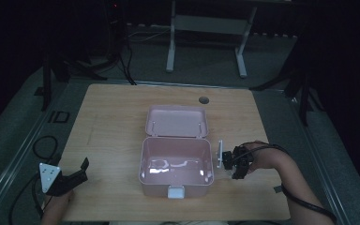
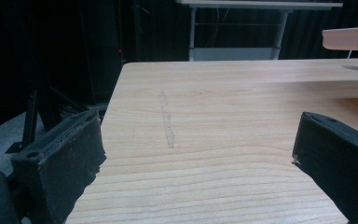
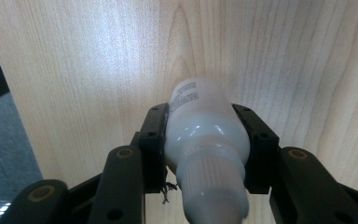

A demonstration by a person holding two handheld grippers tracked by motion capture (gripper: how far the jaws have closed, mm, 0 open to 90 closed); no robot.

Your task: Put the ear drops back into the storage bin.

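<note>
Right gripper view has your right tongs [image 3: 205,154] pinching a white bottle [image 3: 205,135] across its body, cap end toward the camera, held over the table [image 3: 98,60] just right of the open pink box [image 1: 143,159]. My read: it goes in the box, so clear the right wall, get well over the cavity, then lower before letting go. Left tongs [image 2: 196,158] are spread and empty, resting well left of the box.
</note>
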